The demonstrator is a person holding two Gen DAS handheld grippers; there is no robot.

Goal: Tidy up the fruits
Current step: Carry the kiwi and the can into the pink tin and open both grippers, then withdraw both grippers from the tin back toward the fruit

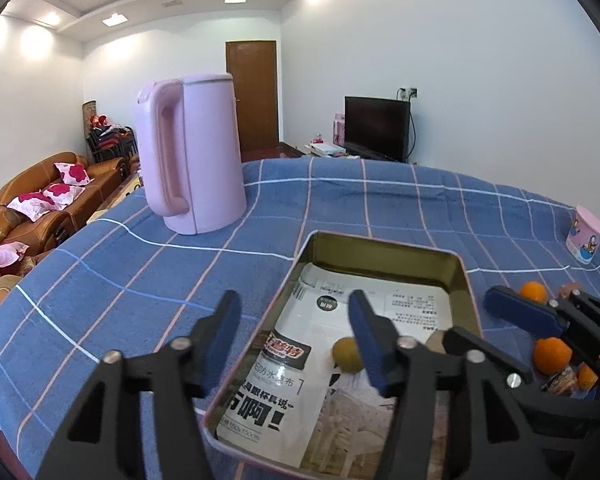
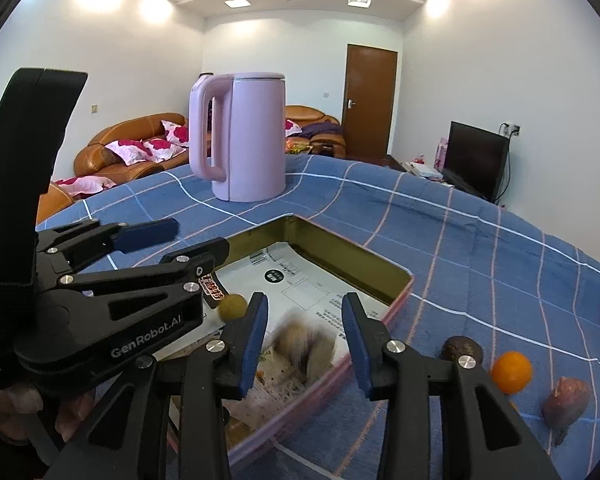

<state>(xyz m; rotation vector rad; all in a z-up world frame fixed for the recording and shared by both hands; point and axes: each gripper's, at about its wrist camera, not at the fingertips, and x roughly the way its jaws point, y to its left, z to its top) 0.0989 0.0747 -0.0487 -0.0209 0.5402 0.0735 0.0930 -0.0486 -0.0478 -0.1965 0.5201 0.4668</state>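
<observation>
Right gripper (image 2: pixel 305 304) hangs over the tin (image 2: pixel 400 276), pads apart and clamped on nothing, and the left gripper (image 1: pixel 294 304) is just as wide and empty.

A brown fruit (image 2: pixel 304 344), blurred as if tumbling, sits in the tin at six o'clock just below the right gripper's gap, touching neither pad. A yellow-green fruit (image 2: pixel 232 307) rests on the printed liner at nine o'clock. Out on the blue checked cloth (image 2: pixel 480 240), an orange (image 2: pixel 511 372) waits at four o'clock, with a dark round fruit (image 2: pixel 462 350) just beside it and a reddish one (image 2: pixel 566 398) further out. My call: lift clear of the tin's rim, swing to four o'clock, straddle the orange squarely and squeeze gently, because round fruit will roll off a skewed pinch.
</observation>
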